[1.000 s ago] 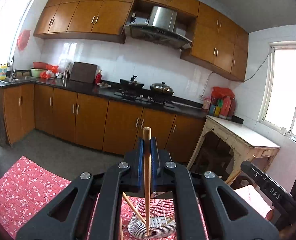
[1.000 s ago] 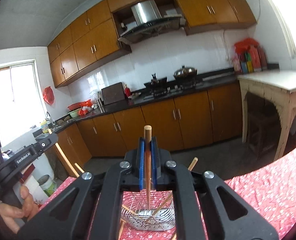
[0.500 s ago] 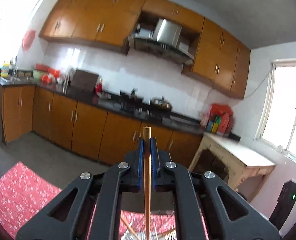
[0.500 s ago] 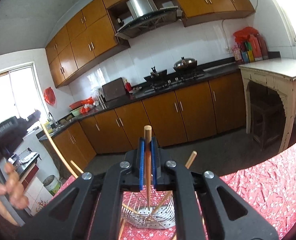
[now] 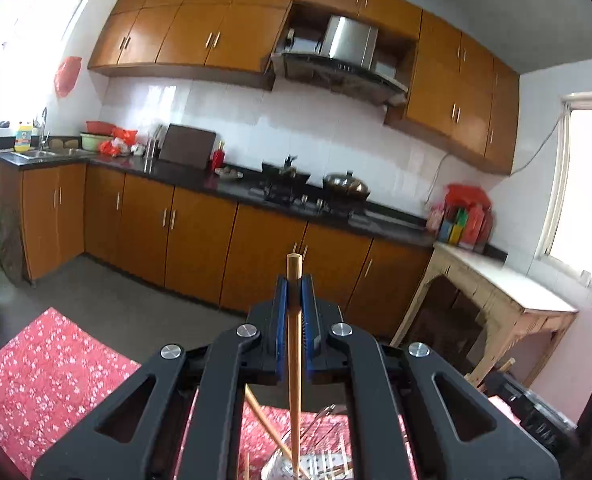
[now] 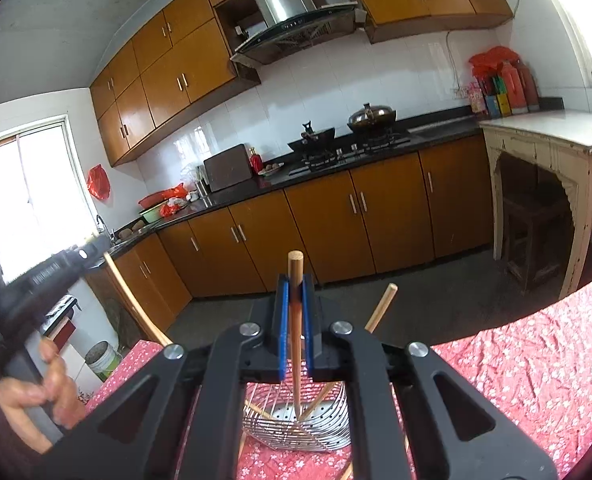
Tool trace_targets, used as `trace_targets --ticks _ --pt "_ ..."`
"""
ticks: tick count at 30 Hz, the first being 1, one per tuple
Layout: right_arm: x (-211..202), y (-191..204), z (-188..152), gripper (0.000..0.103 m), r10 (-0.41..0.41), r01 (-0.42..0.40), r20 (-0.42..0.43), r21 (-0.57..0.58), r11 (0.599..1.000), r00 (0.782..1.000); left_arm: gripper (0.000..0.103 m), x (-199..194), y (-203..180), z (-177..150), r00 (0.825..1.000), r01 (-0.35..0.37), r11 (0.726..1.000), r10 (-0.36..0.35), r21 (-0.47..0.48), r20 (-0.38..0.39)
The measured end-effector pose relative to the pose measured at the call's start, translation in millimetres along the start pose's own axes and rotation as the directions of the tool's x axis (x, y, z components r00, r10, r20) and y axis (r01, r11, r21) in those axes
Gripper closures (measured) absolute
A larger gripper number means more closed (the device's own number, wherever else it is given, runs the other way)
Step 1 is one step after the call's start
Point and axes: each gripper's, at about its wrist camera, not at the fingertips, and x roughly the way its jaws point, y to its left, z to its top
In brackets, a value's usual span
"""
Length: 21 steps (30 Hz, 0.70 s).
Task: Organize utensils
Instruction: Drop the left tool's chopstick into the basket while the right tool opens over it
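My left gripper (image 5: pixel 294 280) is shut on a wooden chopstick (image 5: pixel 294 356) that hangs upright over a wire utensil basket (image 5: pixel 315 464) at the bottom edge. My right gripper (image 6: pixel 294 280) is shut on another wooden chopstick (image 6: pixel 296 344), its lower tip inside the wire basket (image 6: pixel 296 420) on the red floral tablecloth (image 6: pixel 535 368). Other chopsticks lean in the basket, one (image 6: pixel 379 308) poking up to the right. The left gripper (image 6: pixel 48 272) with its chopstick shows at the left of the right wrist view.
Kitchen cabinets (image 5: pixel 200 240) and a black counter with a stove (image 5: pixel 288 188) run along the far wall. A worn white side table (image 6: pixel 547 140) stands at the right. A bucket (image 6: pixel 102 360) sits on the floor beyond the table's left edge.
The left gripper has risen and tilted up with its chopstick, so less of the basket shows under it. The right gripper has lowered its chopstick slightly toward the basket.
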Motion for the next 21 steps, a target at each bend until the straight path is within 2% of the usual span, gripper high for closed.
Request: trace_targets --ticks 9,12,13,14,15,16,21 --pt "16 -11 -12 0.095 0.010 -0.007 -0.063 0.051 0.999 0.998 0.096 28 5 -30 0.991 -0.005 1.000 0.009 0.027 -0.134" --pt "21 -16 -14 0.091 -0.001 0.007 -0.088 0.064 0.998 0.996 0.094 31 6 -34 0.985 0.001 0.999 0.007 0.043 -0.173" --pt "21 -17 -14 0.089 -0.013 0.019 -0.086 0.063 0.998 0.996 0.087 31 7 -34 0.984 0.002 0.999 0.005 0.042 -0.177" --pt "18 -18 -13 0.082 -0.029 0.034 -0.079 0.059 0.998 0.996 0.078 28 9 -33 0.984 0.002 0.999 0.006 0.040 -0.176" --pt "15 -19 -12 0.077 -0.036 0.041 -0.070 0.058 0.997 0.997 0.056 25 10 -32 0.985 -0.005 0.999 0.012 0.040 -0.170" --pt "10 -21 -11 0.068 -0.049 0.052 -0.054 0.061 0.997 0.997 0.048 19 12 -29 0.988 -0.015 0.999 0.021 0.042 -0.152" --pt "-15 -22 -6 0.055 -0.092 0.092 0.007 0.056 0.994 0.996 0.047 -4 21 -18 0.991 -0.027 0.999 0.032 0.045 -0.131"
